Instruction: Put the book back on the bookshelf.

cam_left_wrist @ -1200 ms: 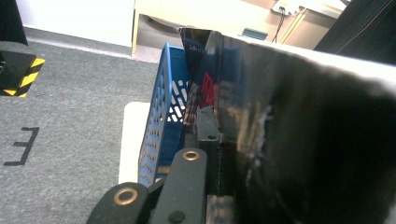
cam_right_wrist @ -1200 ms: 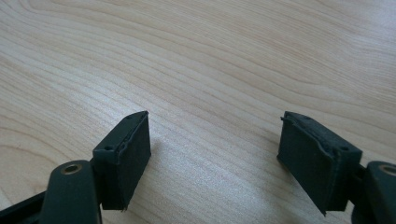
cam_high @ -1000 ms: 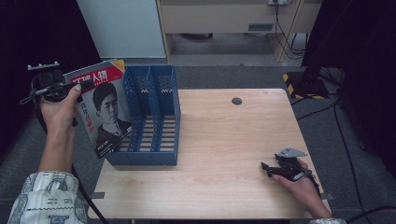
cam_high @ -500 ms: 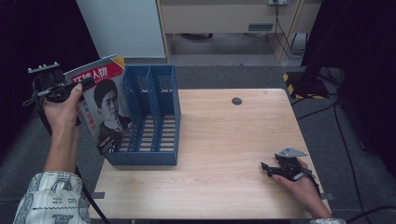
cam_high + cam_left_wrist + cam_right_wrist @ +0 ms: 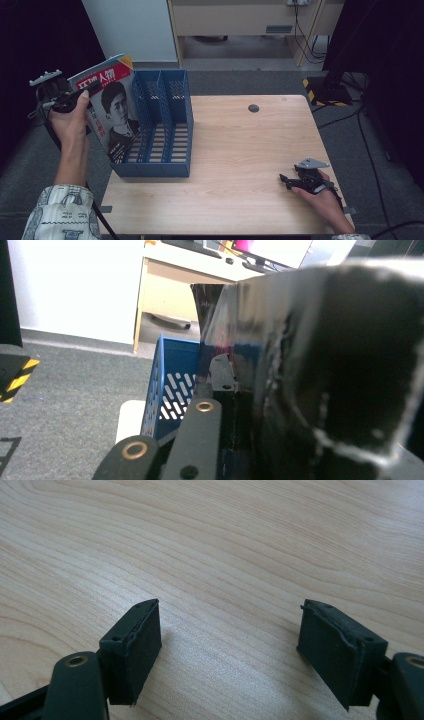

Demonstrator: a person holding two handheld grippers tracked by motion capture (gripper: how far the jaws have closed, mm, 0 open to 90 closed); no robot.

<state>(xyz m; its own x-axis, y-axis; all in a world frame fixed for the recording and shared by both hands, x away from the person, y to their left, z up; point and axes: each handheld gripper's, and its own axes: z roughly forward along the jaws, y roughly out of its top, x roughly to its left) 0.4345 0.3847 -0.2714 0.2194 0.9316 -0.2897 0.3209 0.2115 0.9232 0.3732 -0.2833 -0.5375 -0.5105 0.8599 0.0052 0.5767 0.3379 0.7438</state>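
A magazine [image 5: 111, 107] with a red title band and a portrait on its cover is held up on edge at the left side of the blue file rack [image 5: 165, 150]. My left gripper [image 5: 85, 92] is shut on the magazine's upper left edge, above the table's left border. In the left gripper view the glossy magazine [image 5: 320, 370] lies close against the jaws, with the rack [image 5: 170, 390] behind it. My right gripper [image 5: 284, 179] rests on the wooden table [image 5: 240, 150] near the front right corner. Its jaws stand open with bare wood between the pads [image 5: 135, 645].
The blue rack has two slots and stands at the table's left half. A small dark round grommet [image 5: 253, 108] sits near the far edge. Beyond the table are a white cabinet [image 5: 127, 25], a wooden desk and cables on grey carpet.
The magazine and my left gripper have shifted slightly up and left beside the rack. The right gripper has stayed where it was.
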